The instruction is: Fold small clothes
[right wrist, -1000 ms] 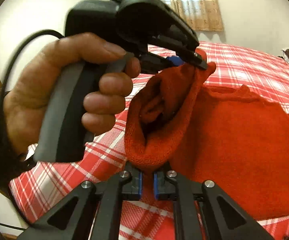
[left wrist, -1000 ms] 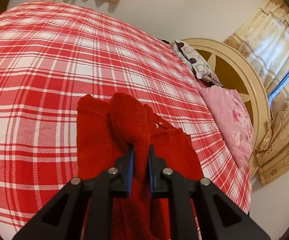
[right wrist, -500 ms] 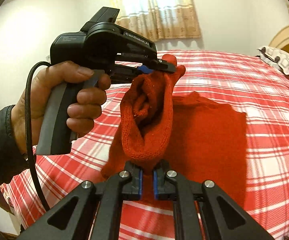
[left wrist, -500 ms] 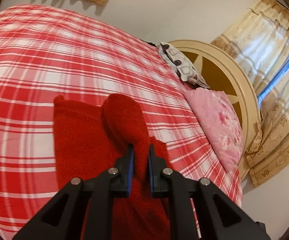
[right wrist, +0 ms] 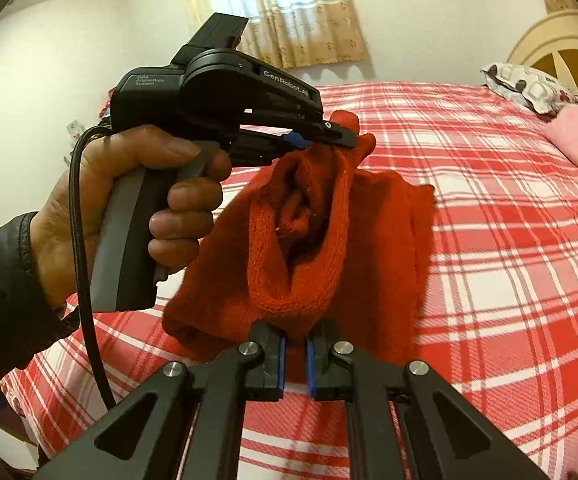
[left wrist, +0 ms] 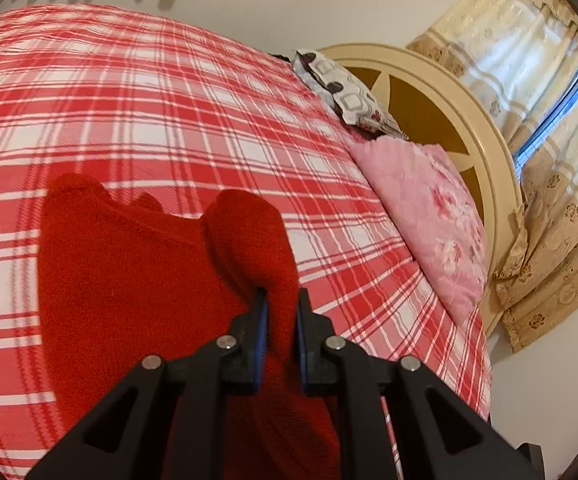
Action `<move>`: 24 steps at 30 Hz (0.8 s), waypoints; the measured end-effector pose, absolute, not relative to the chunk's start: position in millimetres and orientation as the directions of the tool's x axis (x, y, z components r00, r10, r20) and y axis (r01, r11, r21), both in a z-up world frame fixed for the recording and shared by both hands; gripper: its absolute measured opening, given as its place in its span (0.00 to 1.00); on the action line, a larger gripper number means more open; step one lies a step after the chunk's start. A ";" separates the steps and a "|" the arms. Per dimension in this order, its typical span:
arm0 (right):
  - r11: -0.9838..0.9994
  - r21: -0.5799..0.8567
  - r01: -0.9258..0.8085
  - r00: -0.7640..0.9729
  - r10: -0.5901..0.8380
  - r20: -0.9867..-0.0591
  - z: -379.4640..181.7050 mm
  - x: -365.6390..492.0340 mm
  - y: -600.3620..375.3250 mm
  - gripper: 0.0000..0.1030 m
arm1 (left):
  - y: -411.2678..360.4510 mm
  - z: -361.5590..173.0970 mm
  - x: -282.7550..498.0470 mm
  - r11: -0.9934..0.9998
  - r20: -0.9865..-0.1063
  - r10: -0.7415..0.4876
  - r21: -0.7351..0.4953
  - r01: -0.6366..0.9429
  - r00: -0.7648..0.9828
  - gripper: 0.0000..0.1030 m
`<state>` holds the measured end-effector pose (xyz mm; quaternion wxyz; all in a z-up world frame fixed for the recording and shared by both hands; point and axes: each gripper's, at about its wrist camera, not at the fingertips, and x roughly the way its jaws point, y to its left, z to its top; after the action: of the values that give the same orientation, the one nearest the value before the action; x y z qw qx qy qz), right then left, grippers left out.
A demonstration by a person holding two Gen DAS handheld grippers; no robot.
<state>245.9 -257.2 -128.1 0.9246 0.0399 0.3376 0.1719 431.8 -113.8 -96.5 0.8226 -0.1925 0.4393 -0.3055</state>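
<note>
Both clenched on a red knitted garment (right wrist: 301, 236) lifted above the plaid bed (right wrist: 489, 208): left gripper (right wrist: 345, 140) far, right gripper (right wrist: 293, 354) near.

Both wrist views look closely down over the bed (left wrist: 137, 92), sharing the red garment (right wrist: 381, 248).

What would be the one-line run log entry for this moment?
stage: fold in progress | left tool: shut on red knitted garment | right tool: shut on red knitted garment | garment: edge lifted, rest on red-white checked bedspread
</note>
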 end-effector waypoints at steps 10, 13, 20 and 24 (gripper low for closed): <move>0.921 0.324 -0.219 0.673 0.382 -0.633 -153.7 247.1 -288.4 0.07 | -154.7 -92.2 413.9 0.777 -0.648 -0.617 -0.407 0.481 0.447 0.15; 0.906 0.374 -0.199 0.661 0.406 -0.631 -158.3 247.8 -298.2 0.07 | -152.9 -76.1 392.3 0.773 -0.627 -0.607 -0.326 0.544 0.487 0.23; 0.909 0.380 -0.170 0.674 0.388 -0.628 -157.4 234.2 -315.2 0.31 | -116.5 -85.6 350.3 0.845 -0.615 -0.478 -0.128 0.519 0.627 0.57; 0.929 0.345 -0.133 0.756 0.320 -0.572 -135.4 223.3 -326.2 0.44 | -89.6 -110.1 332.9 0.894 -0.628 -0.377 -0.056 0.444 0.680 0.64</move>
<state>223.3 -326.2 -135.4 0.9259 0.1431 0.3276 0.1222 332.9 -89.6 -110.1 0.9152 0.0507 0.3308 -0.2244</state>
